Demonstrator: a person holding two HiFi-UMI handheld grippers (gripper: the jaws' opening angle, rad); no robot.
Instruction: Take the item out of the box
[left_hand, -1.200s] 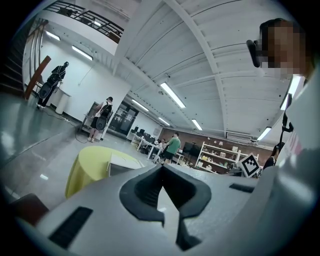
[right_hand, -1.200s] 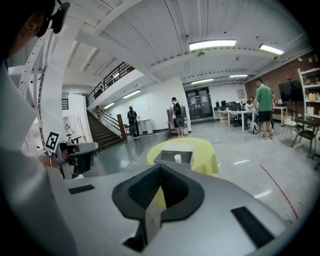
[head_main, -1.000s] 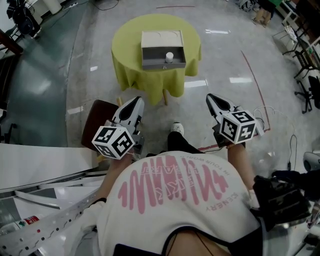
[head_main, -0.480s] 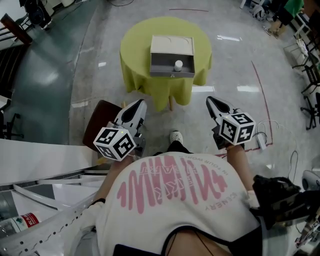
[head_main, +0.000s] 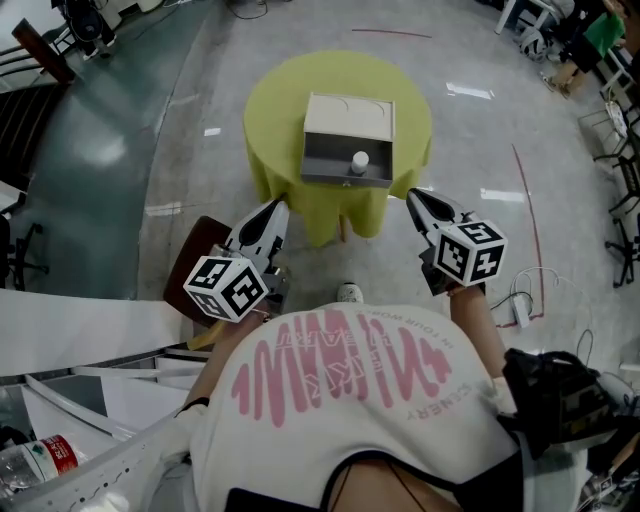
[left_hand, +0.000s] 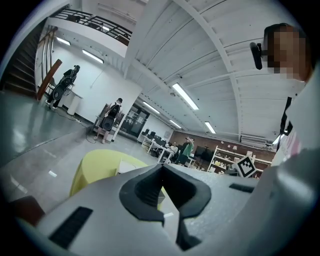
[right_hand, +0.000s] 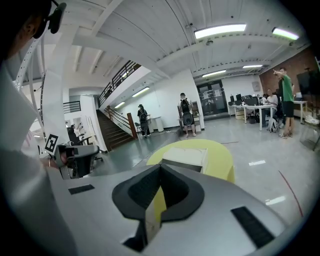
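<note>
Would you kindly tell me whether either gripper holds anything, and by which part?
Nothing is held: the left gripper and right gripper are both shut and empty. The small white item sits in the open grey box on the round yellow-green table.

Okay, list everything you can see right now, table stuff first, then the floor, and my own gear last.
Table: one, round, yellow-green cloth, on the floor ahead.
Box: one, beige top, grey open drawer, on the table.
Item: one, small, white, in the open drawer.
Brown object: one, dark brown, on the floor by the left tool; can't tell what it is.
Bottle: one, clear with red label, lower left corner.
Shoe: one, white, on the floor between the tools.
Shirt: one, white with pink print.
Left tool: one, grey, shut, empty, short of the table.
Right tool: one, grey, shut, empty, short of the table.
</note>
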